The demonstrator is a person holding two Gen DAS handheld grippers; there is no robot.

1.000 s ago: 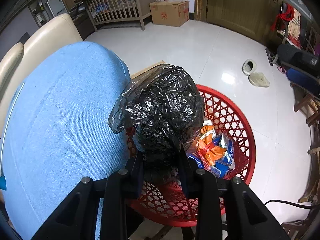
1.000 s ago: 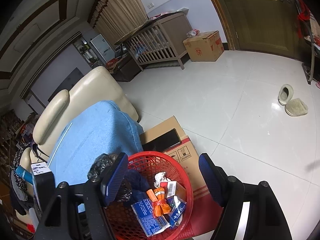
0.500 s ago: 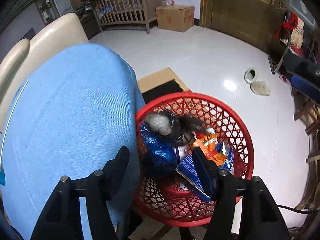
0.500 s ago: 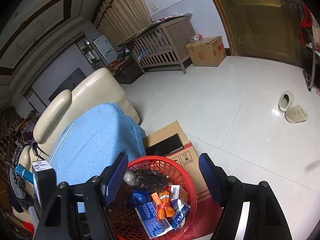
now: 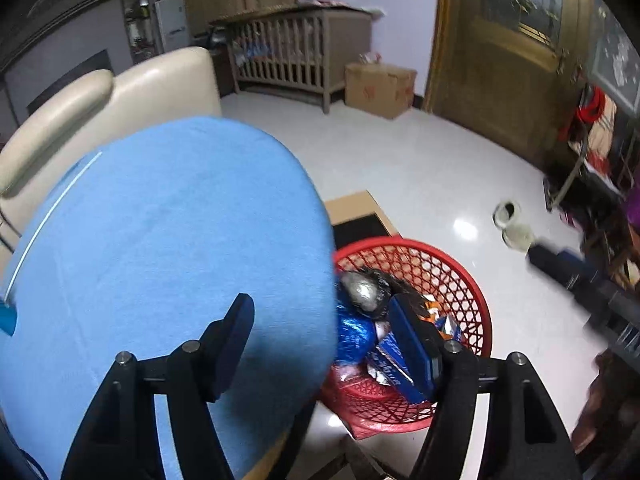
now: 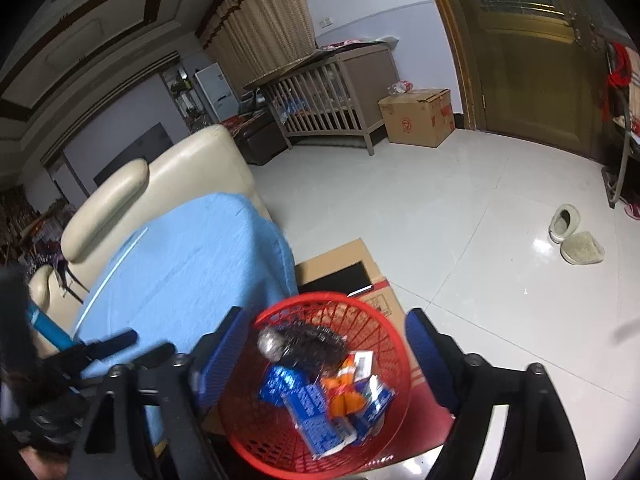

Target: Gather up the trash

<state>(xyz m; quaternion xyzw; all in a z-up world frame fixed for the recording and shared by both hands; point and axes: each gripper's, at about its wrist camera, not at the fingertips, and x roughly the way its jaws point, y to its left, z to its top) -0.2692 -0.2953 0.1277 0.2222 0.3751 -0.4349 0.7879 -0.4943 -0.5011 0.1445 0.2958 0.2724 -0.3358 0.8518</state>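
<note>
Black bag (image 5: 370,290) now dropped in red basket (image 5: 460,276), left gripper (image 5: 324,332) emptied, both claws opening, right gripper (image 6: 320,344) empty

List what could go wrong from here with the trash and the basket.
1. The black bag sits high atop the wrappers in the red basket; a knock could tip it out.
2. The left gripper, jaws opening and empty, hangs over the blue cover and basket rim; a swing might nudge the basket.
</note>
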